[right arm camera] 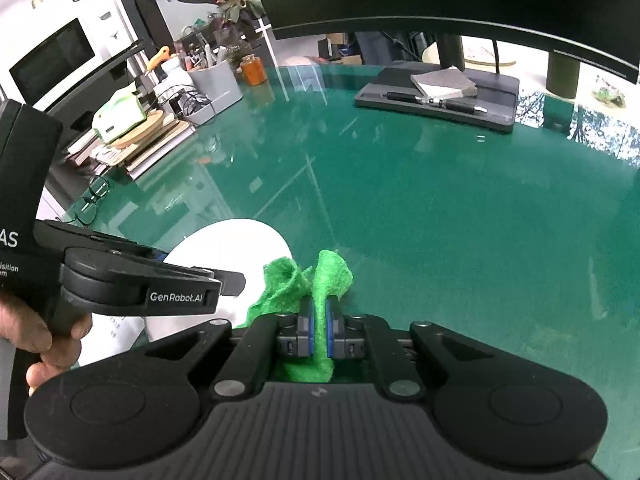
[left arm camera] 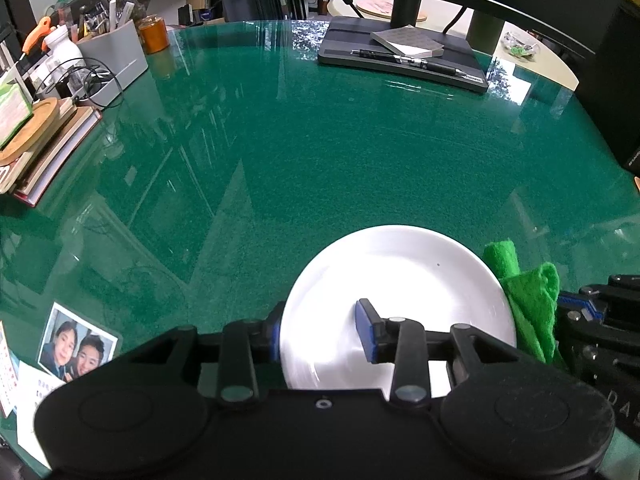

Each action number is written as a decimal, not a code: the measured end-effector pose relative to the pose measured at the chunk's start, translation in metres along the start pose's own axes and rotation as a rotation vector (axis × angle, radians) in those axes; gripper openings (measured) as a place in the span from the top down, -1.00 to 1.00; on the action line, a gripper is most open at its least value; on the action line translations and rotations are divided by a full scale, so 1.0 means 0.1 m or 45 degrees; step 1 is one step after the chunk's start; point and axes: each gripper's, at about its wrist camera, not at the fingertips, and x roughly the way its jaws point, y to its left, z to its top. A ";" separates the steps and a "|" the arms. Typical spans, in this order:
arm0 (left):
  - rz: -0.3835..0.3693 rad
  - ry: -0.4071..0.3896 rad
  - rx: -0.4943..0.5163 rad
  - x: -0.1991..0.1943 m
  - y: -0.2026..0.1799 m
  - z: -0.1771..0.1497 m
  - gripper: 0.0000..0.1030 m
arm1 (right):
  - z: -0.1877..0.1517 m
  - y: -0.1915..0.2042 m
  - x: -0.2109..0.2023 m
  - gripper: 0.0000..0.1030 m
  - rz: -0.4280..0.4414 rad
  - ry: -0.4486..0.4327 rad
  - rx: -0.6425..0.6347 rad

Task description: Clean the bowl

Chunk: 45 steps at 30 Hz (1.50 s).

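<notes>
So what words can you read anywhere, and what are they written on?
"GenRobot.AI": on the side of the left claw.
"AS": end of a cut-off word on the left claw's black handle.
Small print below it: cut off, unreadable.
White paper slips beside the photo: too blurred.
Pen lettering: too small.

Left wrist fisheye: mounted behind the left gripper (left arm camera: pixel 324 332), angled steeply down, close over the white bowl (left arm camera: pixel 400 304); right wrist fisheye: behind the right gripper (right arm camera: pixel 319 330), tilted down, near the green cloth (right arm camera: pixel 304 284); shared: bowl, cloth, green glass desk (left arm camera: pixel 320 152), monitor stand tray (left arm camera: pixel 404 56).
</notes>
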 end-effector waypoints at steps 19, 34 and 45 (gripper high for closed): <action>0.001 0.000 0.002 -0.01 0.00 0.01 0.29 | -0.15 0.14 -0.09 0.86 0.000 0.051 -0.087; 0.001 0.002 0.005 0.00 0.00 0.00 0.28 | -0.16 0.15 -0.10 0.86 0.010 0.077 -0.122; 0.000 -0.002 0.004 0.00 -0.01 -0.01 0.27 | -0.18 0.23 -0.12 0.86 0.017 0.106 -0.175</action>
